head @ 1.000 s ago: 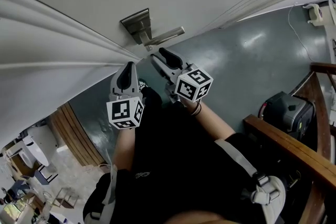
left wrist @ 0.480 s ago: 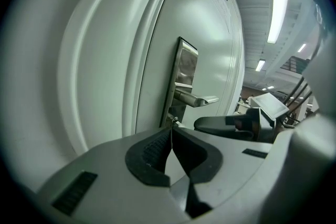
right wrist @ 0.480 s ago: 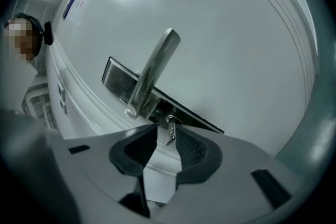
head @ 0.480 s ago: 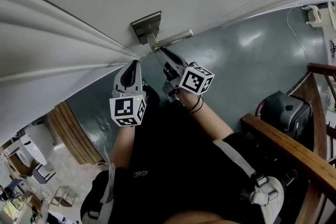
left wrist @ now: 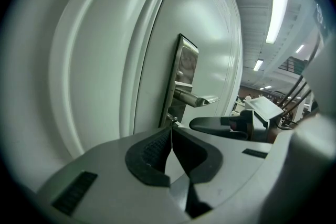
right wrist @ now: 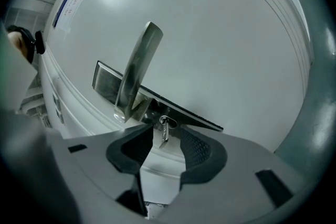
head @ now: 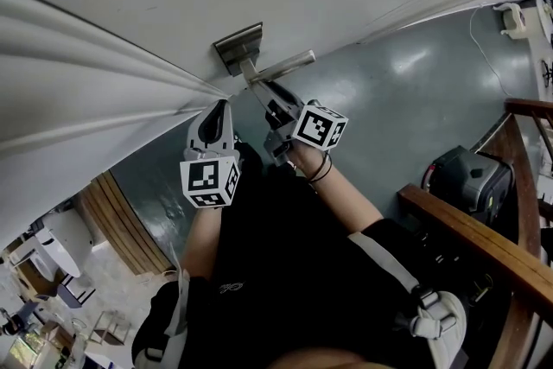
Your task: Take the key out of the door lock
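Under the handle (right wrist: 137, 68), right gripper (right wrist: 166, 135) jaws just widened round the key (right wrist: 163, 129) (gaps both sides); left gripper (left wrist: 171, 132) closed.

Right hand-held gripper (head: 262, 89): tips just below the door handle (head: 285, 63), jaws apart and just been opening. The key (right wrist: 164, 130) stands between the pads, not pressed. Left hand-held gripper (head: 219, 106): down-left of the door handle, jaws closed together, nothing between. Both forearms reach forward towards the door handle.
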Demonstrator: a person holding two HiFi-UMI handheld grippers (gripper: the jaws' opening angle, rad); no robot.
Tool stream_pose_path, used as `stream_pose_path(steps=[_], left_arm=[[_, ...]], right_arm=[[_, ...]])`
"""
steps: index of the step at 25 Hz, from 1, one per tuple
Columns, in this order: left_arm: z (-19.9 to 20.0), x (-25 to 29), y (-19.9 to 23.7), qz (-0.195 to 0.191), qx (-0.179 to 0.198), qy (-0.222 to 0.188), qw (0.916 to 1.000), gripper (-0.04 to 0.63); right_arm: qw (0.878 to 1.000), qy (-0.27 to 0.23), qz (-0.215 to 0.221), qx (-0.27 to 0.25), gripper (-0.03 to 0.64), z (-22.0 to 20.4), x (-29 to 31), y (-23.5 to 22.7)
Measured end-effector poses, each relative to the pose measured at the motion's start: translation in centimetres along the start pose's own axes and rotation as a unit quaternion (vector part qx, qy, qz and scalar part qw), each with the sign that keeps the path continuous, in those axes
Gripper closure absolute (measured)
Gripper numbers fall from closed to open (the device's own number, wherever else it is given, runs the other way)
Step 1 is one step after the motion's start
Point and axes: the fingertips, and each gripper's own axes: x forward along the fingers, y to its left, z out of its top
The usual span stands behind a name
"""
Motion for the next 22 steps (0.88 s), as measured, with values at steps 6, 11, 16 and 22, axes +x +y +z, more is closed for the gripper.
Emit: stream_pose_path(steps=[6, 11, 16, 22], left_arm=[[-0.2, -0.2, 0.5, 0.004, -0.003, 0.003, 1.0000, 0.569], [-0.3, -0.1, 0.6, 0.005, -0.006, 0.004, 1.0000, 0.569], [-0.1, 0.0, 0.7, 0.004, -0.005, 0.003, 1.0000, 0.569], [-0.1, 0.0, 0.8, 0.007, -0.006, 0.002, 1.0000, 0.569]], right_arm=[[1.000, -0.006, 0.009, 0.026, 0.445, 0.1, 1.2, -0.2], [0.999, -0.008, 0.016, 0.051, 0.443, 0.0, 2.0, 0.0], [0.996, -0.019, 0.026, 0.088, 0.446, -0.2, 2.7, -0.1], [0.991, -0.031, 0.038, 0.128, 0.473, -0.2, 3.0, -0.2]])
